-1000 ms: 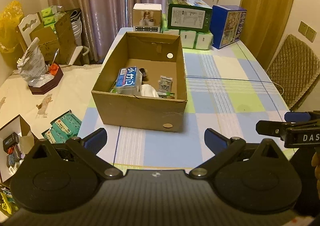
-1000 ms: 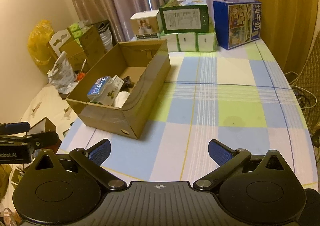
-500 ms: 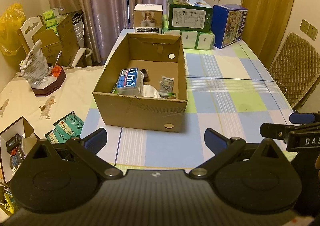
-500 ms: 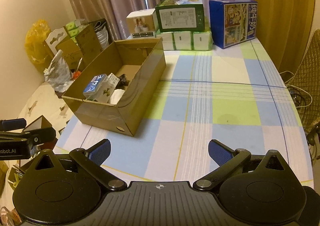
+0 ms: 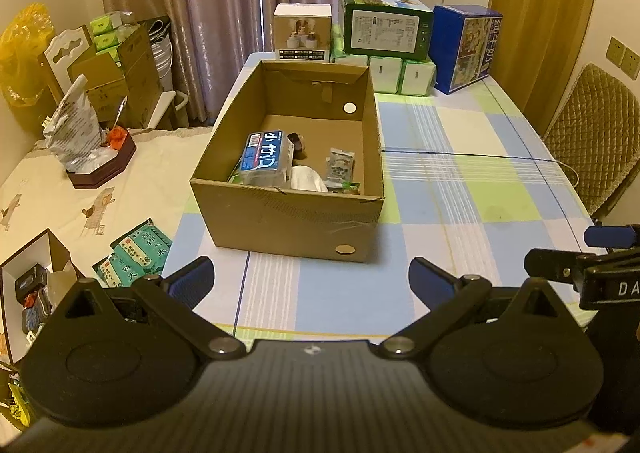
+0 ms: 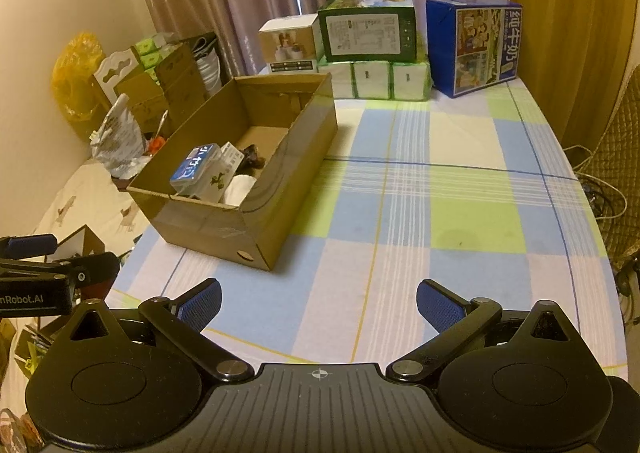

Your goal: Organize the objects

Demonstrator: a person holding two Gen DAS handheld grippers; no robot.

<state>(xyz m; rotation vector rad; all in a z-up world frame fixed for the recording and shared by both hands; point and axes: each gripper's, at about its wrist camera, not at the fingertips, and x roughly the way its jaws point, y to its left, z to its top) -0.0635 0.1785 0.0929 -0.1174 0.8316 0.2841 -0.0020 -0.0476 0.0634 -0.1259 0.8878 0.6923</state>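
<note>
Cardboard box (image 5: pixel 288 209): open-topped, on the counter (image 5: pixel 460 205), left of centre. Contents: blue packet (image 5: pixel 266 157), white bundle (image 5: pixel 306 179), small sachet (image 5: pixel 339 167), dark item, unclear. Counter otherwise bare apart from the stacked cartons (image 5: pixel 384 33) at far edge. Left gripper (image 5: pixel 311 280) and right gripper (image 6: pixel 319 300): both spread wide, empty, well short of box. Judgement: collecting apparently done, or nearly so.

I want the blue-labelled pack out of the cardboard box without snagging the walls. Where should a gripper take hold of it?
Probably from above, with the left gripper. The blue-labelled pack leans tilted near the front-left of the cardboard box, its label face up. Close the fingers across its two long side edges, near the raised upper end; the box walls block any sideways approach.
</note>
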